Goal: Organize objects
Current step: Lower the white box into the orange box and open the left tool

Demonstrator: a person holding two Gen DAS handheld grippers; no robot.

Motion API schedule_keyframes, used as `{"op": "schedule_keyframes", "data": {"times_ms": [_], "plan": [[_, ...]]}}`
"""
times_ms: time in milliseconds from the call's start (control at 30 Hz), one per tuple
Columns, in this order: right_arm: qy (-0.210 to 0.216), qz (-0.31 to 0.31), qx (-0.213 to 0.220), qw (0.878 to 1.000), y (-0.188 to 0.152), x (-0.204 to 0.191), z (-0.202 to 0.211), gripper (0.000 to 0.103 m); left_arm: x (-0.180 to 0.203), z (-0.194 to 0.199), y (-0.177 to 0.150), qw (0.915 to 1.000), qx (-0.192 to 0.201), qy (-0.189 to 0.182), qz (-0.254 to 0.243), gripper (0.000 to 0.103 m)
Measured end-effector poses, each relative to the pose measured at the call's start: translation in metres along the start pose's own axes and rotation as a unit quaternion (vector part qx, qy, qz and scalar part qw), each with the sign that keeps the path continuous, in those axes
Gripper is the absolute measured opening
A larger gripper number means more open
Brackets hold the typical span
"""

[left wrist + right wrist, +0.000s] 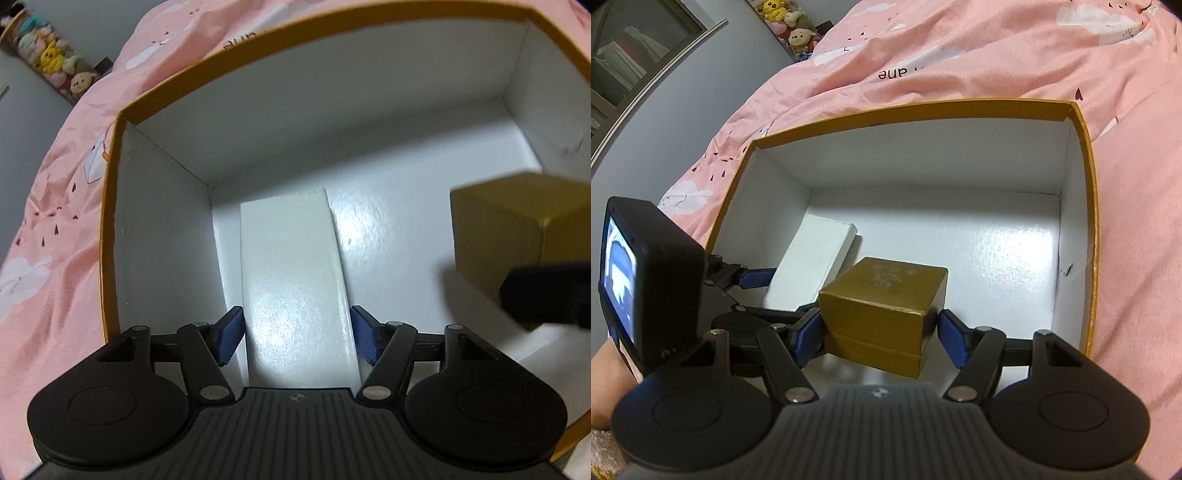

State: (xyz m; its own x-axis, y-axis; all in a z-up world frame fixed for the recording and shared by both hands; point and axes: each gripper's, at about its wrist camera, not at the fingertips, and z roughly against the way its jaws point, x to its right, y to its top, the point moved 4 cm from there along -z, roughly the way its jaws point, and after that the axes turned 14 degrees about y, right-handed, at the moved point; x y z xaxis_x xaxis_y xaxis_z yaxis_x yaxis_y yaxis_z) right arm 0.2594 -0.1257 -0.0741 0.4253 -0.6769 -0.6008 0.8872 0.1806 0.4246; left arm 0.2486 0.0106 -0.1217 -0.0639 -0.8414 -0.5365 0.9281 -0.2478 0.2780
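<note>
A large open box with orange rim (110, 206) (1087, 155) and white inside lies on a pink bed. A flat white box (295, 273) (816, 266) lies on its floor at the left. My left gripper (297, 336) (764, 291) is open, its blue pads at either side of the white box with small gaps. A gold cube box (886, 302) (517, 236) sits between the blue pads of my right gripper (881, 339). The left pad is at the gold box's side and the right pad stands slightly off it, so the jaws look open.
Pink bedding (997, 48) with white clouds surrounds the big box. Plush toys (55, 62) (786, 22) line a shelf at the far wall. The right half of the big box's floor (1008, 258) is bare and glossy.
</note>
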Motion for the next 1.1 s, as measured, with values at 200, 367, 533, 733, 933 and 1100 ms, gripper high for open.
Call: {"op": "schedule_keyframes", "data": {"times_ms": [200, 367, 533, 733, 933, 1100], "plan": [[-0.002, 0.000, -0.001, 1.000, 0.000, -0.001, 0.001, 0.069, 0.007, 0.000, -0.008, 0.9991, 0.006, 0.031, -0.029, 0.070], [-0.003, 0.001, 0.000, 1.000, 0.001, -0.001, 0.001, 0.069, 0.003, 0.004, -0.010, 0.9995, 0.016, 0.026, -0.013, 0.068], [-0.004, 0.004, 0.001, 1.000, 0.001, -0.003, 0.004, 0.069, -0.014, 0.013, -0.005, 0.9984, 0.038, -0.017, 0.038, 0.068], [0.001, 0.000, 0.001, 1.000, 0.006, -0.006, 0.006, 0.069, -0.043, 0.037, -0.004, 0.9861, 0.101, -0.062, 0.117, 0.069], [0.009, 0.004, 0.003, 1.000, 0.019, -0.016, 0.003, 0.069, -0.081, 0.046, 0.000, 0.9620, 0.128, -0.084, 0.227, 0.071], [0.010, 0.013, 0.009, 1.000, 0.033, -0.027, -0.005, 0.069, -0.098, 0.037, 0.005, 0.9496, 0.120, -0.092, 0.274, 0.071]]}}
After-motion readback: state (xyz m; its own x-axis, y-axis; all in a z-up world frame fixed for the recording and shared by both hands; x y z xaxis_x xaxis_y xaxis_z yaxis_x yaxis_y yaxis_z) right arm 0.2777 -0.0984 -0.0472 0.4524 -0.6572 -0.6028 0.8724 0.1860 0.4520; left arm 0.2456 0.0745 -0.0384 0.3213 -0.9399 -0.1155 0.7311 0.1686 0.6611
